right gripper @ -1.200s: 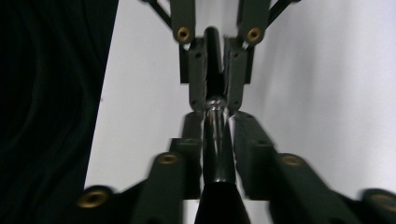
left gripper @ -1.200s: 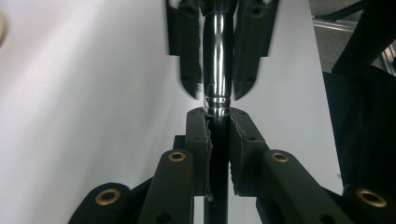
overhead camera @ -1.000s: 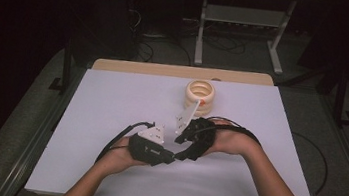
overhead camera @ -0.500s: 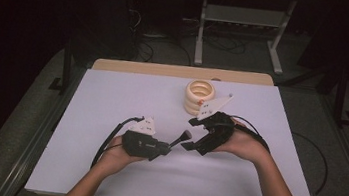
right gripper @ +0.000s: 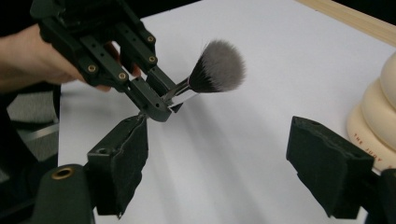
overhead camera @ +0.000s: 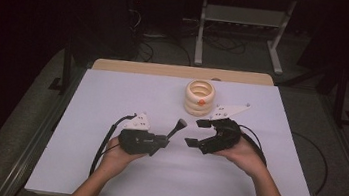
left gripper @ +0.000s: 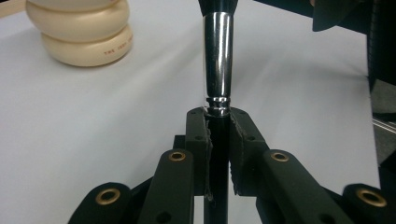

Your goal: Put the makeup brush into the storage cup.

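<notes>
One brush (right gripper: 205,77) was the thing being worked with, and it sat in the left gripper (left gripper: 219,126). Its thin black handle ran down between the two black pads (left gripper: 198,140), and the pads pressed on it from both sides, so the grip was tight. The shiny silver part of the brush stuck up just past the tips of the pads. The soft grey bristles were at the far end, fluffed out like a little fan. In the high view the brush (overhead camera: 177,127) was held up over the white table (overhead camera: 111,100), and its bristle end pointed toward the right gripper (overhead camera: 197,133). That gripper was close to the bristles but not touching them. Its jaws stood wide apart and had just been opening, then closed a little, and nothing was between them. In the right gripper view one of its pads (right gripper: 123,163) was just under the left gripper's tip, and the other pad was far off to the side. A stack of cream rings (overhead camera: 199,97) stood on the table behind the right gripper, with a small orange dot on it. A hand (overhead camera: 120,157) held the left gripper from below, and another hand (overhead camera: 246,157) held the right one.
</notes>
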The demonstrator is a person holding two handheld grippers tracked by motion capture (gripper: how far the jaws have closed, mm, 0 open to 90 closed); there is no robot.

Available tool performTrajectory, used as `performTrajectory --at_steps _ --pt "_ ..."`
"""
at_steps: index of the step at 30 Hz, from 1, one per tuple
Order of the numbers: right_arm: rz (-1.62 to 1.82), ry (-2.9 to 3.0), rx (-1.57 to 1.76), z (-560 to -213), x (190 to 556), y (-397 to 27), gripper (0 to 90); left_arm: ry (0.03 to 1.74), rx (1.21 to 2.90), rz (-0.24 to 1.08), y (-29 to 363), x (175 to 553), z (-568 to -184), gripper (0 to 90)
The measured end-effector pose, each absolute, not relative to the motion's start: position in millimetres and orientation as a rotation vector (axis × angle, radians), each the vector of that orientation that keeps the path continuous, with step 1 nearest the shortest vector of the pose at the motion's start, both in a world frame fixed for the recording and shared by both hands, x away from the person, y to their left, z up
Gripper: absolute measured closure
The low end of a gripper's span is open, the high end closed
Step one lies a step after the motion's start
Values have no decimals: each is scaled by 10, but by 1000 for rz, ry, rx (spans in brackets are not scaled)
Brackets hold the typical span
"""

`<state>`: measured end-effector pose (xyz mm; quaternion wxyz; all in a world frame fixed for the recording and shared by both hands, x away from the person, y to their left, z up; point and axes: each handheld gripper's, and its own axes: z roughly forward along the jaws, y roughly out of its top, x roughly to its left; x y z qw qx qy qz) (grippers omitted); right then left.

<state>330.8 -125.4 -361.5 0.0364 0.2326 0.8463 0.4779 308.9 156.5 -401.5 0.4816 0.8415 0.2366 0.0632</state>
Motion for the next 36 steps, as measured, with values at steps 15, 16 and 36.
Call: performTrajectory --at_steps 15,16,36 --pt "1577 2560 858 -3820 3291 -1210 256 618 2014 190 1564 3088 -4050 795" --pt "1583 2557 855 -3824 3290 -1197 269 628 2000 185 1562 3088 -4055 795" --pt "1676 2560 910 -3868 3322 -1024 541 641 1956 193 1572 3088 -4057 794"
